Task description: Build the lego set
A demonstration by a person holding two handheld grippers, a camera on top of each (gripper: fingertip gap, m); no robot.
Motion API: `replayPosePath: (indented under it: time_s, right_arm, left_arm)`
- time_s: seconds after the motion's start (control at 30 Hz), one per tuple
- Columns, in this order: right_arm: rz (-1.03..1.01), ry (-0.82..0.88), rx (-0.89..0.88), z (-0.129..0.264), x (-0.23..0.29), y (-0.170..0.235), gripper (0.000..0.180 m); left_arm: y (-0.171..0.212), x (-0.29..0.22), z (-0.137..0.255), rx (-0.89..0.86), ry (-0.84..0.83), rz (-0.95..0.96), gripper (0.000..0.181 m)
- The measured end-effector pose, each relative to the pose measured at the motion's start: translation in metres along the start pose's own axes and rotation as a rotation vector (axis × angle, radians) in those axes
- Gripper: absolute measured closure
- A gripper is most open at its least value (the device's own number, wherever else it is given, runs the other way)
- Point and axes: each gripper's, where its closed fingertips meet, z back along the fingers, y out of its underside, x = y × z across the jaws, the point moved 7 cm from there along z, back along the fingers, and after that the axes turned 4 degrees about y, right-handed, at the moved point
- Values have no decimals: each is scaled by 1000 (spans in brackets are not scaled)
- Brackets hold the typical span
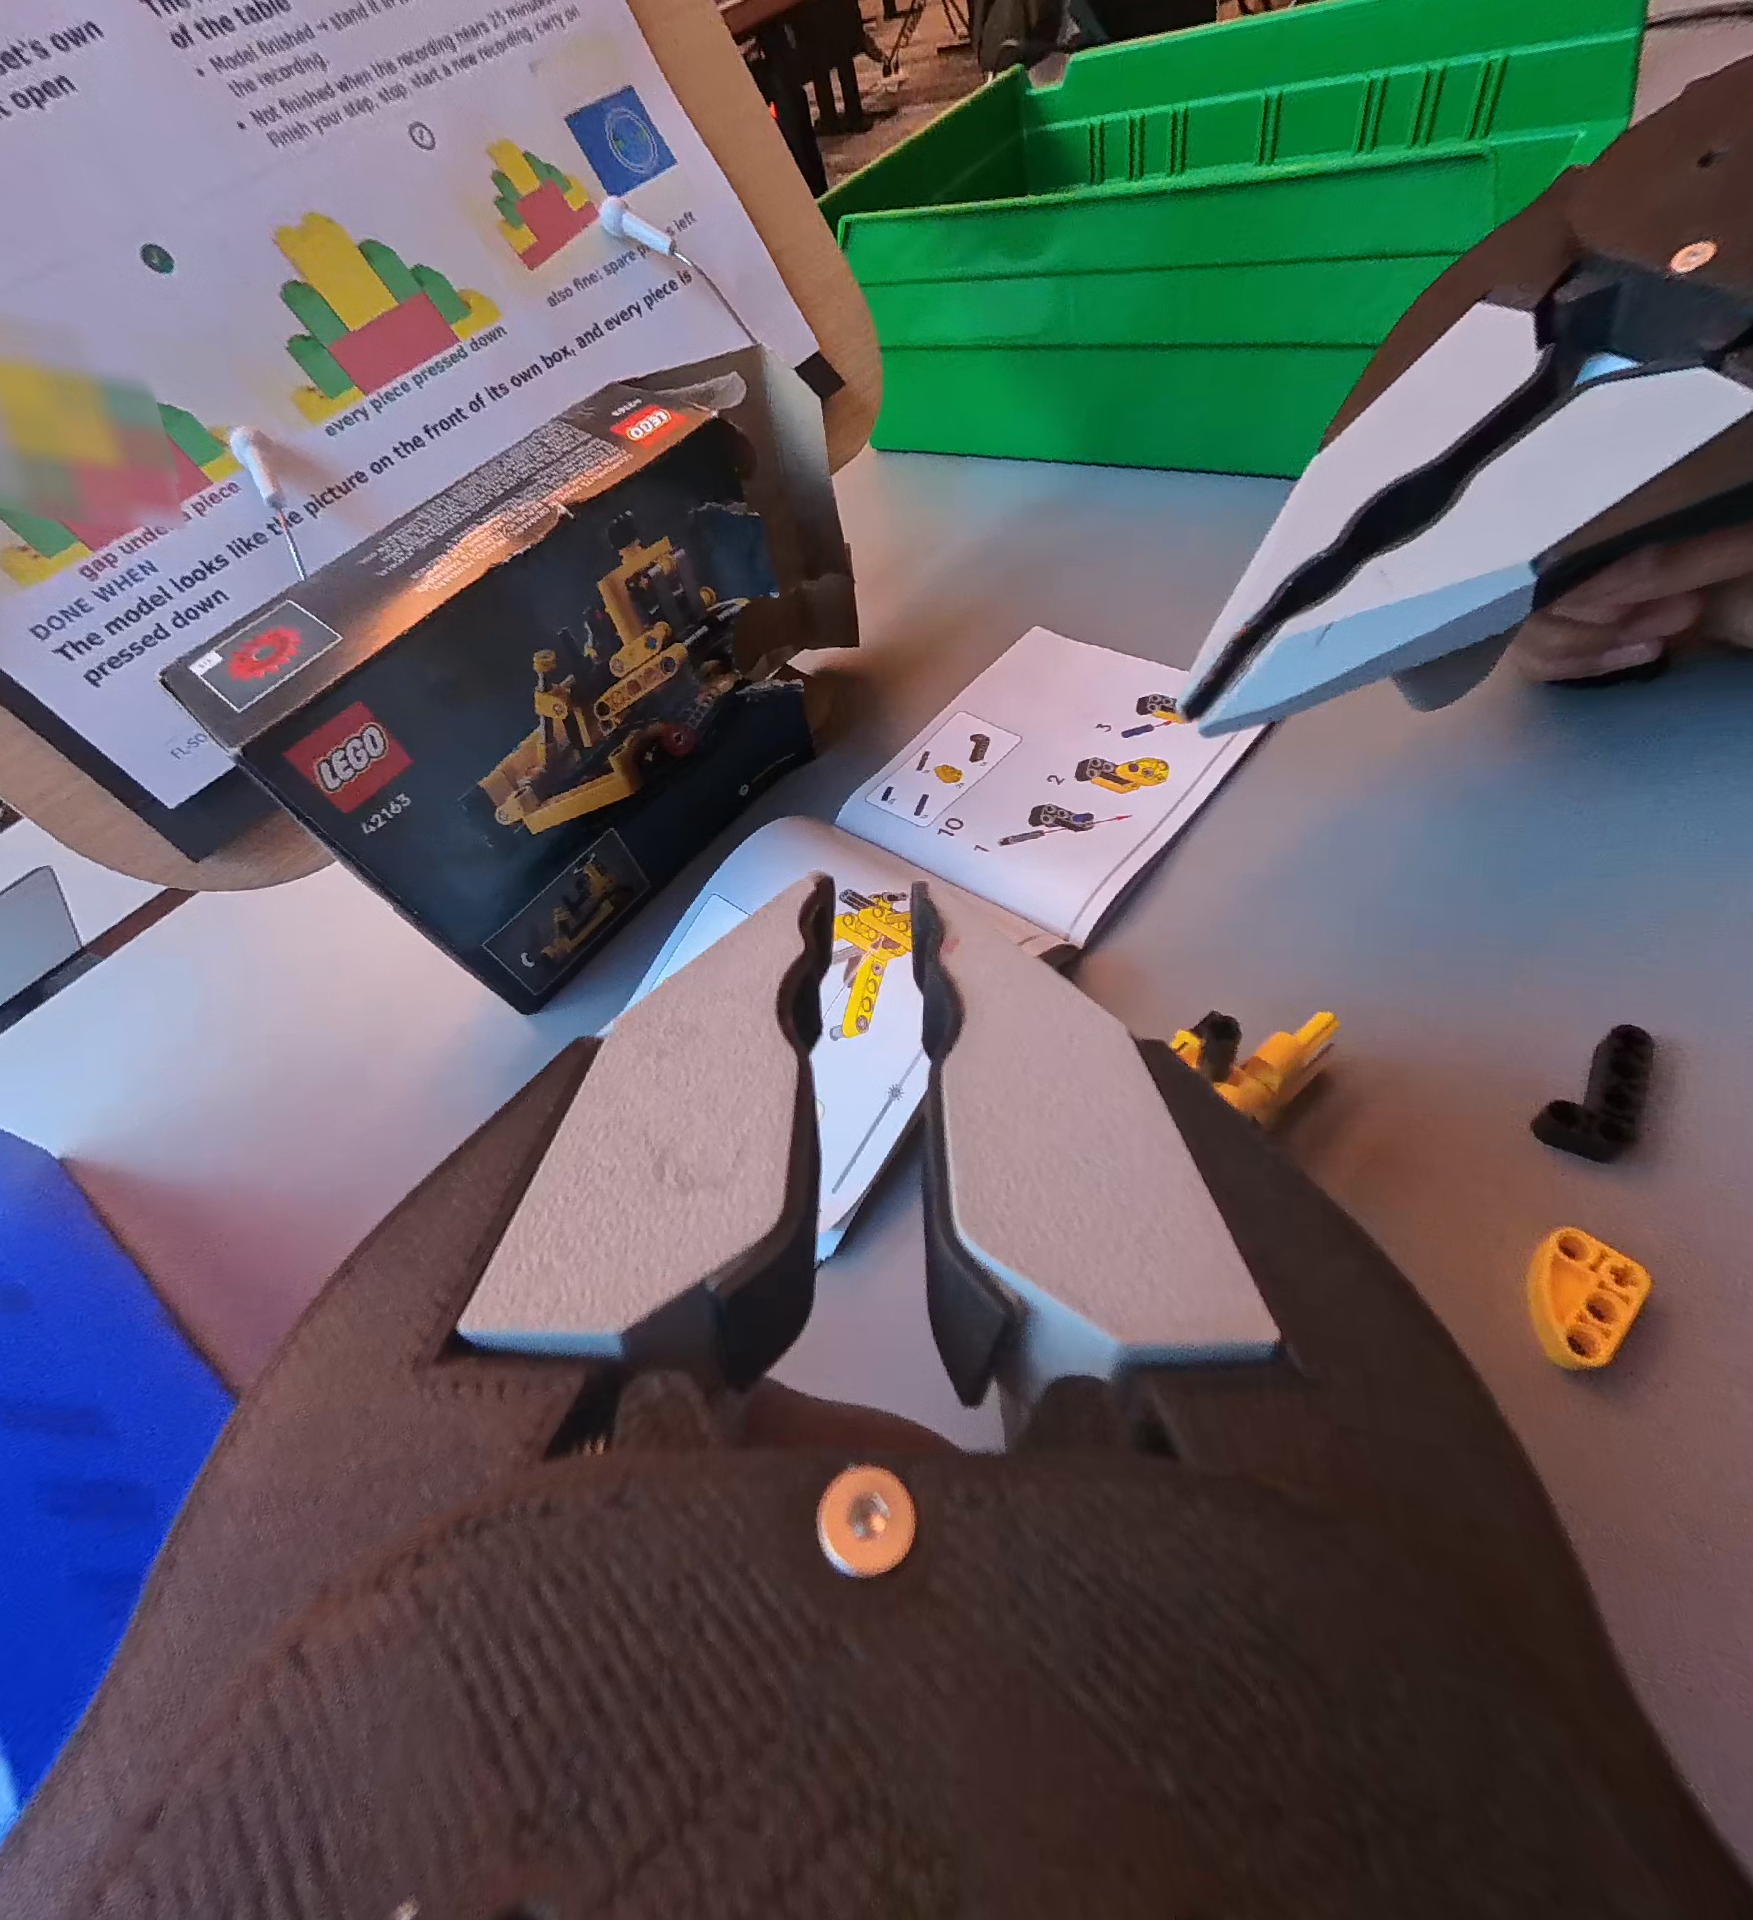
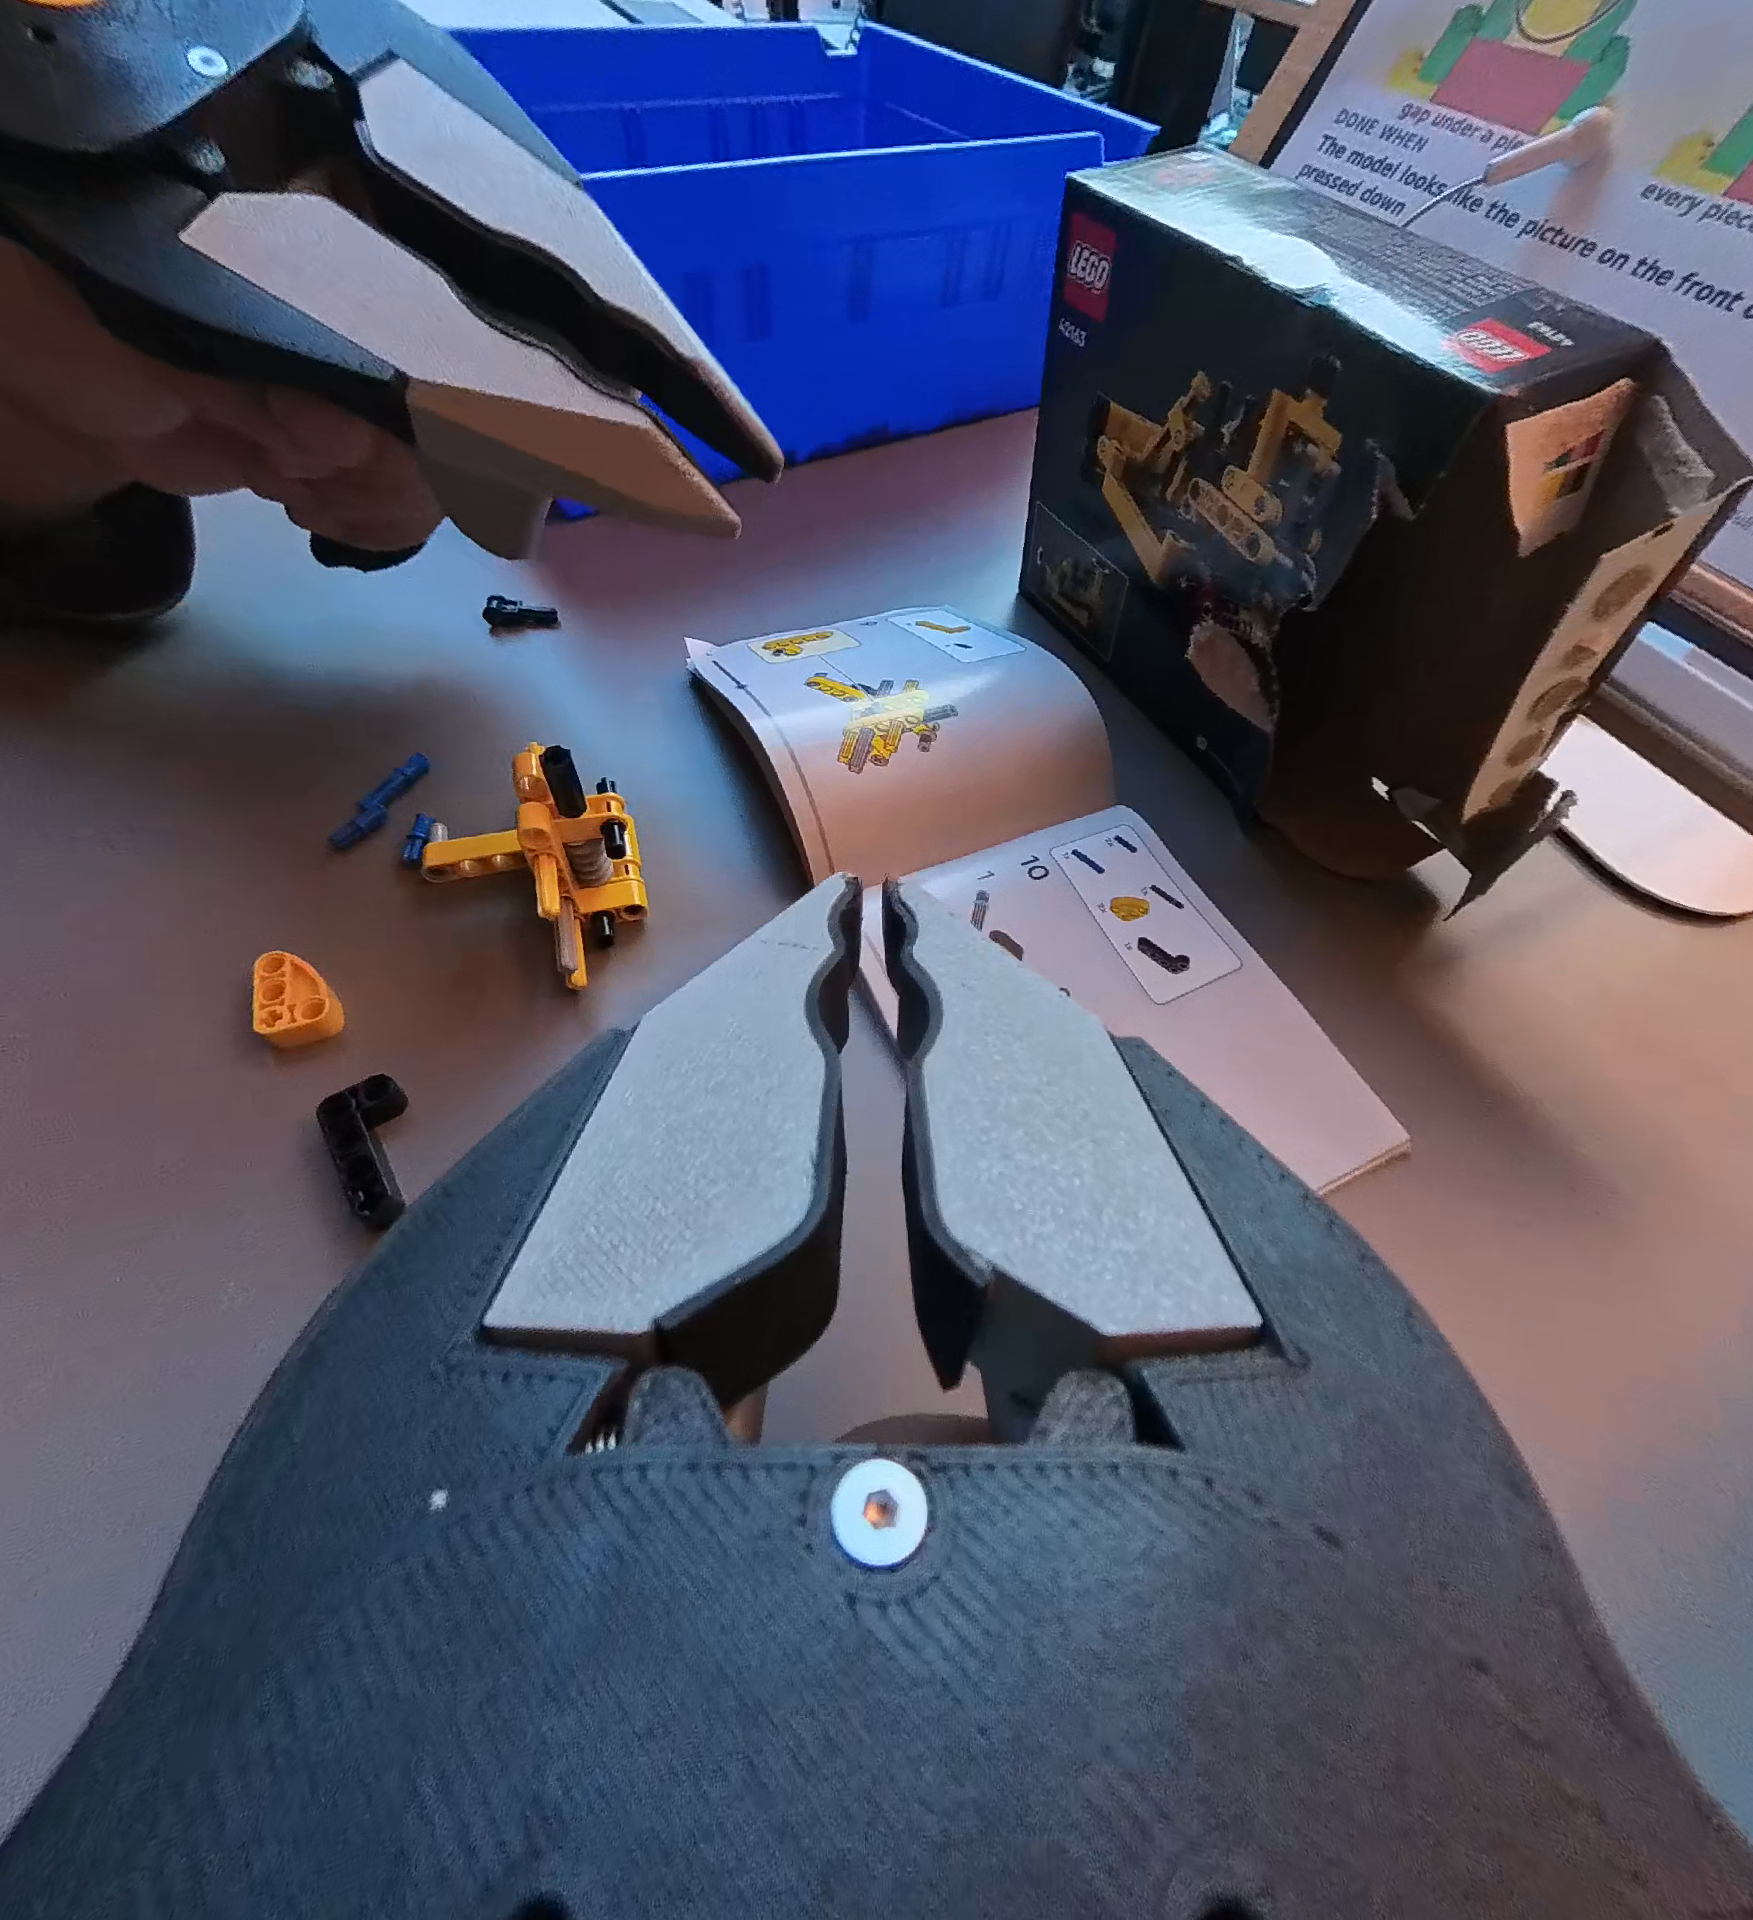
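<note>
Yellow partial model (image 2: 571, 852) lies left of the right gripper (image 2: 872, 883), both grippers' fingers slightly parted, empty.

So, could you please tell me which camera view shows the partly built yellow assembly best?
The right wrist view: the yellow assembly lies whole and unobstructed on the table. In the left wrist view the left hand-held gripper hides most of it, leaving one end showing.

The left gripper (image 1: 872, 904) had matt grey finger faces and a ridged, printed-looking black plastic body with a shiny metal screw (image 1: 866, 1520). At two o'clock from it lay the paper booklet (image 1: 1043, 790); at eleven, a torn cardboard box (image 1: 529, 707). The tabletop (image 1: 1474, 883) looked smooth and matt.
</note>
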Motion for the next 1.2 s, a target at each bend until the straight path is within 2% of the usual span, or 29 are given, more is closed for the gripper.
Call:
replayPosePath:
  time_s: [1.2]
  right_arm:
    - [18,11,9,-1,1,1,180]
  left_arm:
    - [-2,-3,0,-7,-8,-23,170]
